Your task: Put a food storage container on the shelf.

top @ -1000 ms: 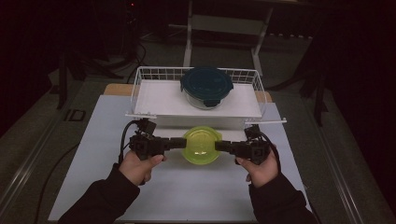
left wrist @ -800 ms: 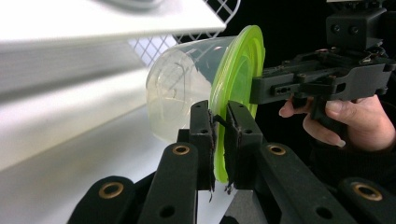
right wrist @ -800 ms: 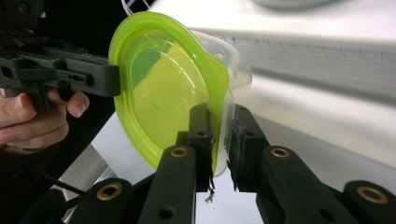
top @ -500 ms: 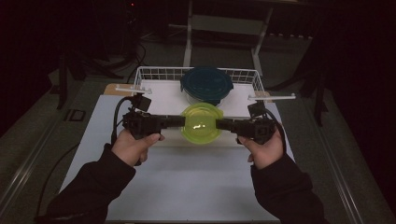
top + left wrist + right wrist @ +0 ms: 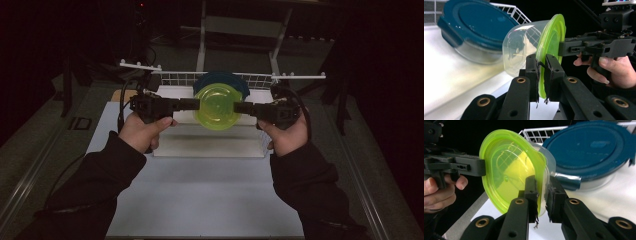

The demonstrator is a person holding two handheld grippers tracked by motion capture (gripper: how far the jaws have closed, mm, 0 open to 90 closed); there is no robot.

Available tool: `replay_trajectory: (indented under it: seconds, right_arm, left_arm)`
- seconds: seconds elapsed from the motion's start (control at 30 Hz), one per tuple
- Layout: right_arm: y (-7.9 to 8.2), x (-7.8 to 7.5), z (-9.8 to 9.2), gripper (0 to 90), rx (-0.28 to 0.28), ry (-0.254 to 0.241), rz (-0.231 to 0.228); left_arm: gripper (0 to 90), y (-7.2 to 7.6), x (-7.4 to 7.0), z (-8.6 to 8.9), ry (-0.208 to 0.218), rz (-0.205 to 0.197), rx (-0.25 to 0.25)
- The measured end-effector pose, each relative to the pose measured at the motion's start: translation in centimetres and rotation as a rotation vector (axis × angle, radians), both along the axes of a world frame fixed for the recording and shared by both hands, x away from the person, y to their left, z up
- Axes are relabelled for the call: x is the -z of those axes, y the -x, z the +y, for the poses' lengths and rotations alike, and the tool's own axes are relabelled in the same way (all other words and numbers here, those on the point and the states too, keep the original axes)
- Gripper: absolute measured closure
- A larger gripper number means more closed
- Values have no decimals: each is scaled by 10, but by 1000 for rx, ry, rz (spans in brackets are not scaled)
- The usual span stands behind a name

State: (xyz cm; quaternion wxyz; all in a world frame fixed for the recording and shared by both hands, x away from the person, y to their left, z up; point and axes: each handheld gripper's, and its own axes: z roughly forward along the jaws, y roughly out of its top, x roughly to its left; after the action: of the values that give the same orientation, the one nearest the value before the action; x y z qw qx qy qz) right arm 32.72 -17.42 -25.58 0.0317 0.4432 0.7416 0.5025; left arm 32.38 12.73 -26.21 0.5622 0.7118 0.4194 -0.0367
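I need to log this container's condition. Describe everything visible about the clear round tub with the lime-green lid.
The clear round plastic tub with the lime-green lid is a small, see-through container that looks empty; its translucent lid is on. It is held in the air above the white tray, in front of the larger blue-lidded glass container, which it does not touch. The left claw and the right claw pinch its lid rim from opposite sides. In the claw views it appears tipped on its side.

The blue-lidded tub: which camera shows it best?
The right gripper view: the blue-lidded tub faces the camera, lid and clear wall plain. The left gripper view shows its lid and side, tilted. In the high view, a sliver peeks from behind the green lid.
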Motion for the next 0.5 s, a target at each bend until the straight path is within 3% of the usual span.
replay_trajectory:
  seconds: [0.13,0.23,0.5]
  right_arm:
    - [-7,-7,0,801,12,0,-7]
    - [-19,-16,0,801,35,4,-14]
    - [-41,-24,2,800,84,17,-1]
  left_arm:
    - [818,-8,-6,-1,0,-9,-5]
    - [817,-23,-14,-3,5,-14,-12]
    - [813,-51,-16,-8,6,10,-39]
